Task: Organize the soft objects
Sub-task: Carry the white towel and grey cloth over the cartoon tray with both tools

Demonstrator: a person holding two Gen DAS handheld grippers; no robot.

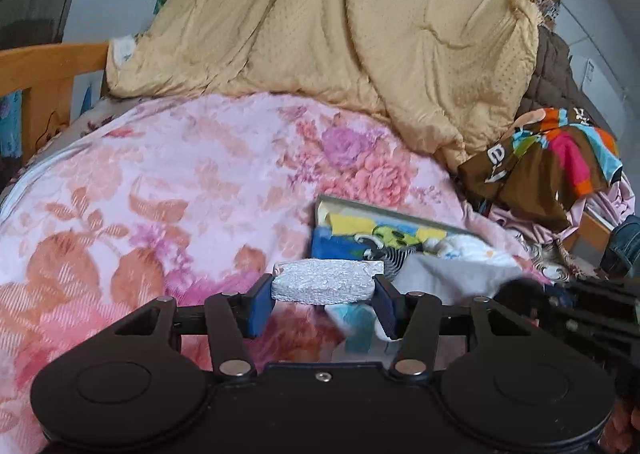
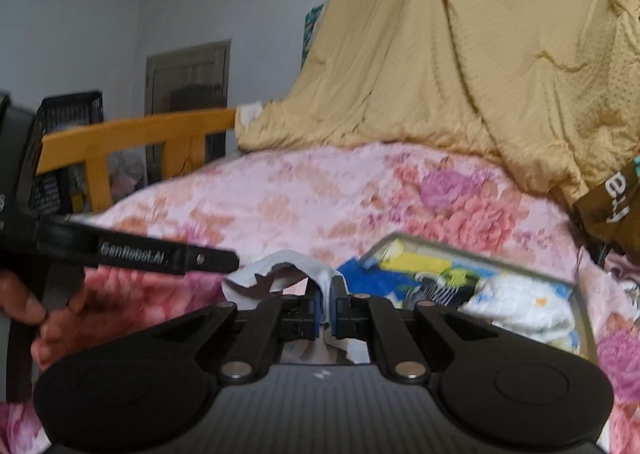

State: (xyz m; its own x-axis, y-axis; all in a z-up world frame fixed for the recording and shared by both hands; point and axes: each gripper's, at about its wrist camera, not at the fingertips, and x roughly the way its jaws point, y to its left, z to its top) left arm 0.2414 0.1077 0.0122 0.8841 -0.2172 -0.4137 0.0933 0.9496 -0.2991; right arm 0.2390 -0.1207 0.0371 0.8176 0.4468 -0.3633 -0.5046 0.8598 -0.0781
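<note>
My left gripper (image 1: pixel 324 296) is shut on a folded white textured cloth (image 1: pixel 324 281), held crosswise between its blue pads above the pink floral blanket (image 1: pixel 168 189). My right gripper (image 2: pixel 328 308) is shut on a thin white-grey cloth (image 2: pixel 280 270) that loops up from the jaws to the left. A shallow box (image 1: pixel 384 211) with several folded small cloths (blue, yellow, striped, white) lies on the bed just beyond both grippers; it also shows in the right wrist view (image 2: pixel 576 286). The left gripper's body (image 2: pixel 160 254) crosses the left of the right wrist view.
A large tan quilt (image 1: pixel 340 25) is heaped at the back of the bed. A pile of colourful clothes (image 1: pixel 552 165) lies at the right. A wooden bed rail (image 2: pixel 132 137) runs along the left, with a black crate (image 2: pixel 72 109) behind it.
</note>
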